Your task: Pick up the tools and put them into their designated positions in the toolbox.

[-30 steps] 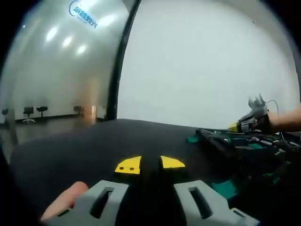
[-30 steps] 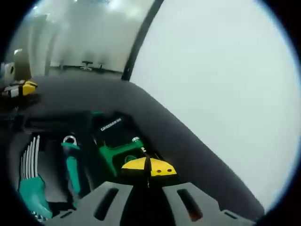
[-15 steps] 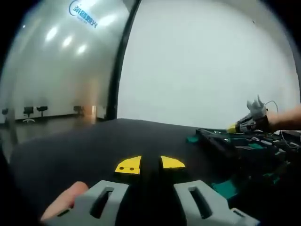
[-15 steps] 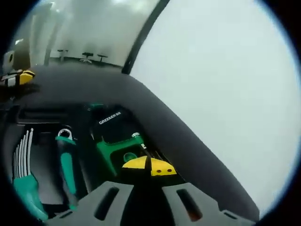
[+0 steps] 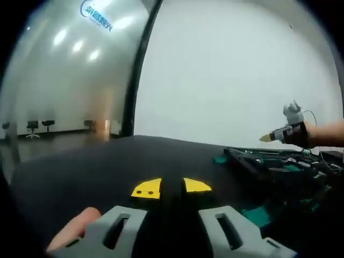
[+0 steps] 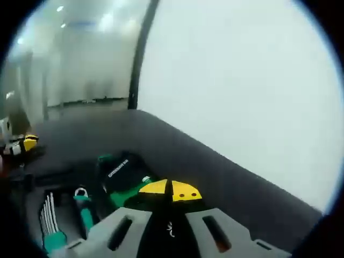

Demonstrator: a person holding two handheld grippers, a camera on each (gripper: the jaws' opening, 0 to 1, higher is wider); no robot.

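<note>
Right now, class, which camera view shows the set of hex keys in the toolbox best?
The right gripper view: the hex keys lie fanned in the open toolbox, metal shafts and green holder plain beside a green-handled tool. In the left gripper view the toolbox sits far off, edge-on, and no hex keys can be told apart.

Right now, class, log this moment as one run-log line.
left hand-held gripper: shut, over black table | right hand-held gripper: shut, above toolbox | hex keys, green-handled tool seated
</note>
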